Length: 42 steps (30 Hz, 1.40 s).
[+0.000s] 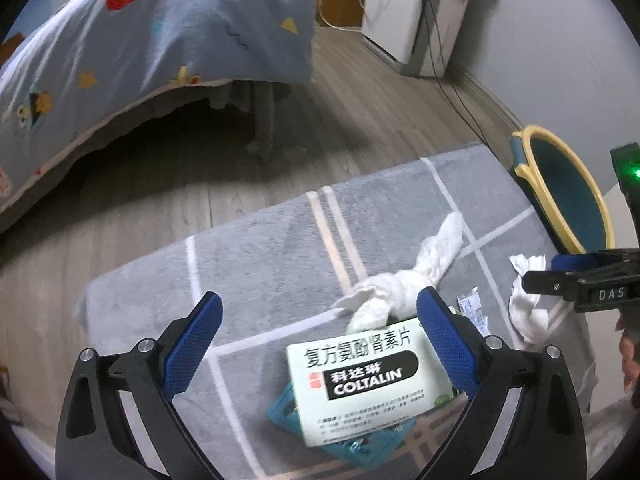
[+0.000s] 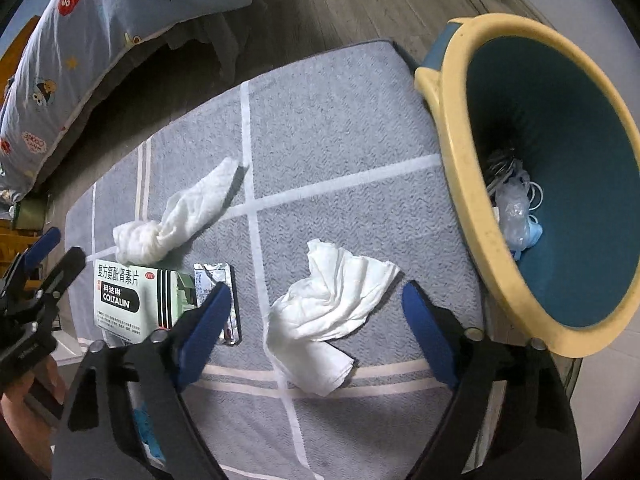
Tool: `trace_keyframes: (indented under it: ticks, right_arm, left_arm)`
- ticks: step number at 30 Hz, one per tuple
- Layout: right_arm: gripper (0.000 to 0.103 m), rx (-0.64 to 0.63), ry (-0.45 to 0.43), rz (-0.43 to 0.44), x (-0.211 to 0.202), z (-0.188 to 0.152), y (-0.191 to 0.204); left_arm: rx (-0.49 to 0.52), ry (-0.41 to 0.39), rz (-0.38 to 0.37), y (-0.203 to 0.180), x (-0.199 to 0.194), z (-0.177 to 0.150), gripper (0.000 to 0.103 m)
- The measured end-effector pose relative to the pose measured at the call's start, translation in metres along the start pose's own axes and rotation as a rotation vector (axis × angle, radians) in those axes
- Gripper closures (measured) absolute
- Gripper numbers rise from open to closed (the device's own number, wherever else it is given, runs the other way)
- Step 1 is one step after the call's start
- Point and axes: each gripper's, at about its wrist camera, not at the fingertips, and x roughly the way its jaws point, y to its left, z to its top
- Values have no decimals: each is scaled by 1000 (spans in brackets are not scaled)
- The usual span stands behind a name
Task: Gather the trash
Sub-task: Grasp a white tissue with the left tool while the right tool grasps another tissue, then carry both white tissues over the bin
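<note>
Collecting has barely begun: both grippers, left gripper [image 1: 320, 338] and right gripper [image 2: 316, 314], hang spread and empty; the tissues [image 2: 324, 312], medicine box [image 1: 370, 386] and foil sachet [image 2: 218, 300] lie on the rug [image 2: 340, 120], with the bin [image 2: 436, 92] at the right holding a few scraps.

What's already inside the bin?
In the bin, the right wrist view shows a clear plastic bag, something light blue and thin white loops. The near wall hides the rest of the bottom.

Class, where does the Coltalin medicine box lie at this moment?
The Coltalin box lies on the grey rug, between the open left gripper's fingers, touching the twisted tissue.
</note>
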Motion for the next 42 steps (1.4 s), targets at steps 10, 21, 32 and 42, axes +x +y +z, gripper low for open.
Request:
trace_keyframes:
  ticks: [10,21,32,42]
  right_arm:
    - [46,-49,24,-30,10,1,-2]
    - [91,-178,25,-87,13,0,12]
    - [92,-176,-62,-23,-16,14,18]
    - [92,-188,-158,-40,-63,12,18]
  left_arm:
    - [135,31,-53,-34,21,2,18]
    - [267,101,-26,-63,45,-2,51]
    - [258,48,-2,-60,30,2,63]
    - [200,-57,-17,-60,0,14,63]
